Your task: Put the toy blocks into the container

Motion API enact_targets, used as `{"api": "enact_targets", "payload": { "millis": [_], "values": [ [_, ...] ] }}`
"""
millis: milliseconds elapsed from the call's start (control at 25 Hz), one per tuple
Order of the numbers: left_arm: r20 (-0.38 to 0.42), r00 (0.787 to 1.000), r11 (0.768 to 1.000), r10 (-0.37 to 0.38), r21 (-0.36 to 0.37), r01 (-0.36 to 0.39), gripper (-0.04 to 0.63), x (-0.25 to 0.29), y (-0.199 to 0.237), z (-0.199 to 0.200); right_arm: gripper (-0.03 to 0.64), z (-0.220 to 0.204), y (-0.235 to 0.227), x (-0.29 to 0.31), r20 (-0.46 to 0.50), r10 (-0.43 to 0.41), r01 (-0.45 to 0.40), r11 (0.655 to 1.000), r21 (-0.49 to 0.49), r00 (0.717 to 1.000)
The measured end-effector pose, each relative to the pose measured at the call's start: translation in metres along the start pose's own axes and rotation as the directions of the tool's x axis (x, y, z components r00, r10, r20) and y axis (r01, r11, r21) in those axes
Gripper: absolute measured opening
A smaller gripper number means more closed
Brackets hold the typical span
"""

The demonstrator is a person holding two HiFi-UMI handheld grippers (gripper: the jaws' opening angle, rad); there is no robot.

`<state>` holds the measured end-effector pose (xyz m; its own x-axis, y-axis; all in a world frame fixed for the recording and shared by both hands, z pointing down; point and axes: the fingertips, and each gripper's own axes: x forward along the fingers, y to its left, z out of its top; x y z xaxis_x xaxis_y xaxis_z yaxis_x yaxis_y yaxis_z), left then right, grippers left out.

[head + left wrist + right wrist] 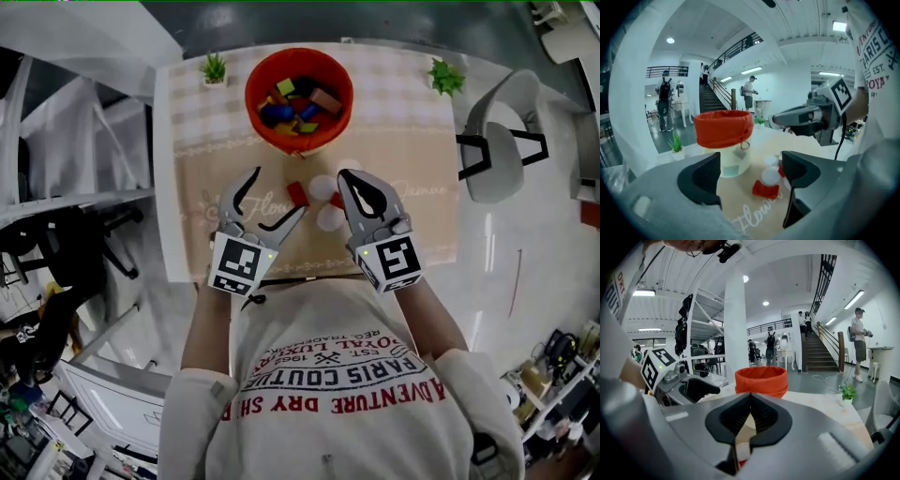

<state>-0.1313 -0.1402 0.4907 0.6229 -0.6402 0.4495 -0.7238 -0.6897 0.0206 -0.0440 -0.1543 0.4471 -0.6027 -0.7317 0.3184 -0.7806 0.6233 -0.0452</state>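
The left gripper (752,171) had its ribbed black jaws spread wide and empty, low over a red rectangular block (765,189) and round white discs (771,176) on the beige mat (206,187). The right gripper (750,397) was pressed together, half covering a small red piece (336,200). Beyond them the orange fabric-lined container (251,94) held coloured blocks (298,101).
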Motion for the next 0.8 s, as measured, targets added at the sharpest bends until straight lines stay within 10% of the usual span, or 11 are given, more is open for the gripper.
{"api": "enact_targets", "payload": {
  "millis": [400,800],
  "values": [
    [-0.264,0.953,0.955,-0.151,0.208,0.209,0.413,0.039,-0.050,-0.089,0.002,-0.032,-0.008,-0.006,-0.033,-0.044,0.044,0.999,0.025,0.998],
    [-0.382,0.895,0.930,-0.230,0.183,0.318,0.361,0.070,-0.045,-0.117,0.000,-0.063,-0.021,-0.019,-0.126,-0.124,0.131,0.990,0.048,0.984]
  ]
}}
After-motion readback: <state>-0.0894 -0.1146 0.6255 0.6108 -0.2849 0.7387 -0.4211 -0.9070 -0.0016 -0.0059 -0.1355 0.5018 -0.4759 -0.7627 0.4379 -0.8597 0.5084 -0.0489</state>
